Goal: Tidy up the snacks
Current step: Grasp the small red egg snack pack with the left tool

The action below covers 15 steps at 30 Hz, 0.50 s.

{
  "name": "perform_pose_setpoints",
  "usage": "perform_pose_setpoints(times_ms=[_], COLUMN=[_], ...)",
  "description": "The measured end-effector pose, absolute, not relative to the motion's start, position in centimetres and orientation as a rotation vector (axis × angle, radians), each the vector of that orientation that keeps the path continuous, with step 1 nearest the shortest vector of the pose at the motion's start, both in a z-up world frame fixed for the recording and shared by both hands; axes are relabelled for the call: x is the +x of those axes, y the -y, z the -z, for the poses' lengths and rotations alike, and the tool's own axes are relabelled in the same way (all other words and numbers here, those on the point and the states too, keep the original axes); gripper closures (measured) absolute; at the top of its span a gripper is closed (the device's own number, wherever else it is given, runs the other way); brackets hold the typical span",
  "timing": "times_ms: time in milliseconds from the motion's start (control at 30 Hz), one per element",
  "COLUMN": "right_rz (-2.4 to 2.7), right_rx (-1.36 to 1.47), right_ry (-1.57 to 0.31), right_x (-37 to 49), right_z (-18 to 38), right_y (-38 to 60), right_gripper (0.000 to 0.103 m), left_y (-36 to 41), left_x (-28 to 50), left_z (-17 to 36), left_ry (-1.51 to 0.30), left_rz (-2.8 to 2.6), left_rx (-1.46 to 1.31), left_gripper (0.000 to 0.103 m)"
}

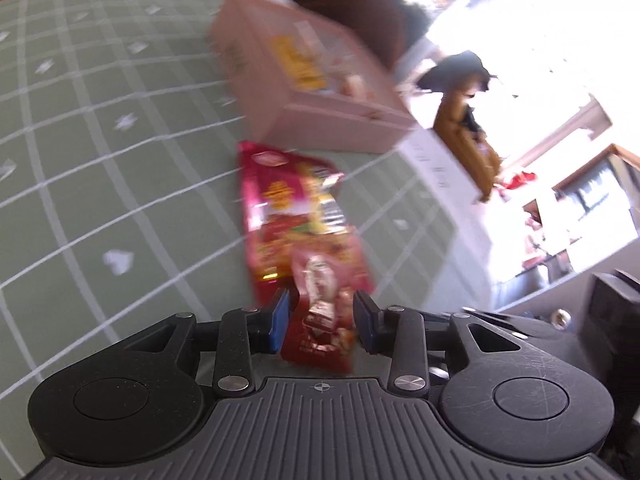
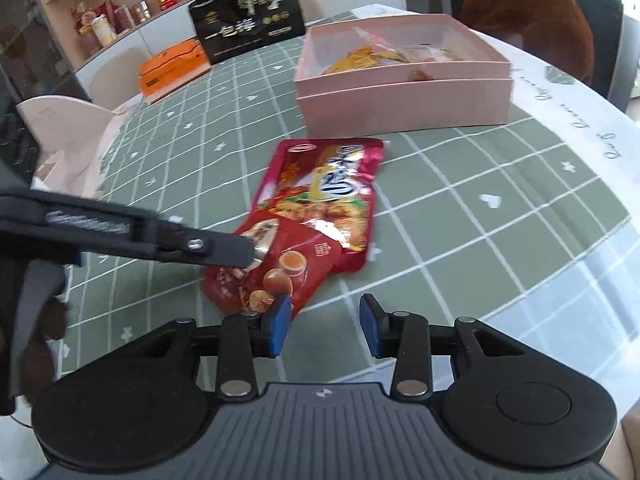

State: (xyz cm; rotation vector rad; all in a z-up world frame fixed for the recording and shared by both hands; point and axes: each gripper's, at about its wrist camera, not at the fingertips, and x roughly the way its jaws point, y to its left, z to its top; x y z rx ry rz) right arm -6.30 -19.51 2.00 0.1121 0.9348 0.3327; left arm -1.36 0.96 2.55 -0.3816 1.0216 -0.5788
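Note:
My left gripper [image 1: 321, 316] has a small red egg snack packet [image 1: 324, 312] between its blue pads, which stand apart beside it. In the right wrist view the left gripper's finger [image 2: 224, 250] rests on that same packet [image 2: 272, 272]. It overlaps a larger red snack bag [image 2: 332, 196], also in the left wrist view [image 1: 292, 208], flat on the green checked tablecloth [image 2: 460, 184]. An open pink box [image 2: 404, 80] with several snacks inside stands beyond; it shows in the left wrist view [image 1: 320, 92]. My right gripper [image 2: 325, 326] is open and empty, just short of the packet.
An orange box [image 2: 174, 68] and a black bag [image 2: 248, 16] stand at the table's far side. A brown chair back [image 2: 532, 20] is behind the pink box. Shelves with jars line the wall. A cream chair [image 2: 68, 136] is at the left.

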Motion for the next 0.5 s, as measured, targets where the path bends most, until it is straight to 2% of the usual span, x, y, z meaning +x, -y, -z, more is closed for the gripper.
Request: perform_pose_setpoints(times_ms=[233,367,500], right_rz=[-0.307,-0.327,-0.292], right_rx=[0.127,0.156,0.15], right_ry=[-0.927,-0.921,-0.918], right_x=[-6.0,-6.0,-6.5], right_z=[-1.8,-1.7,-1.7], right_y=[21.5,22.6,23.1], right_gripper=[0.065,0.063,0.063], left_y=[1.8,2.1,2.0], left_x=[0.0,0.5,0.2], left_z=[-1.8,-1.1,-0.8], left_ry=[-1.053,-1.082,-1.08], left_rz=[0.579,0.552,0.548], left_rx=[-0.319,-0.326,-0.334], left_gripper=[0.054,0.062,0.063])
